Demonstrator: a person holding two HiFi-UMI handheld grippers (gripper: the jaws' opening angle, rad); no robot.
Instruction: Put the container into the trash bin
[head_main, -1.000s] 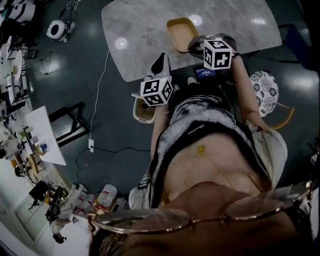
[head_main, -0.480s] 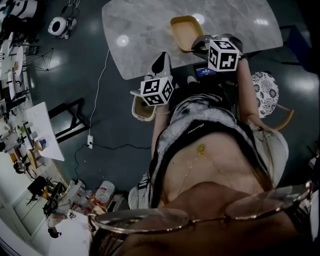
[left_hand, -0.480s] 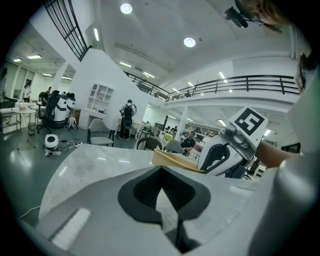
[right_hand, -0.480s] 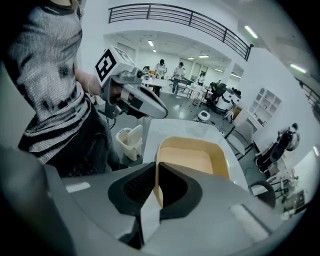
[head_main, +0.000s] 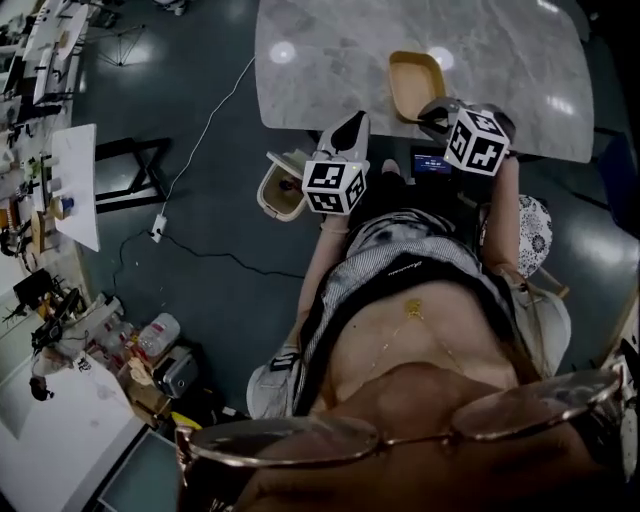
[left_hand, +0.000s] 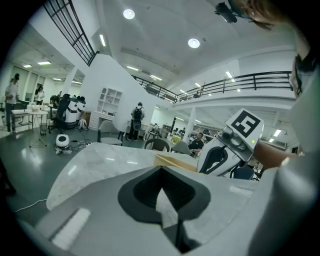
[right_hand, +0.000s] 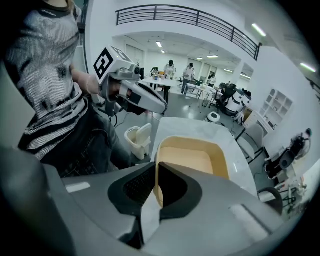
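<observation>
The trash bin (head_main: 283, 188) stands on the floor with its lid up, just beside the near edge of the marble desk (head_main: 330, 60). Next to it, the left tongs (left_hand: 161, 172) are closed and empty, pointing over that edge. Further right, the tan container (head_main: 415, 78) is at the desk's near edge. The right tongs (right_hand: 156, 175) pinch its near wall.
</observation>
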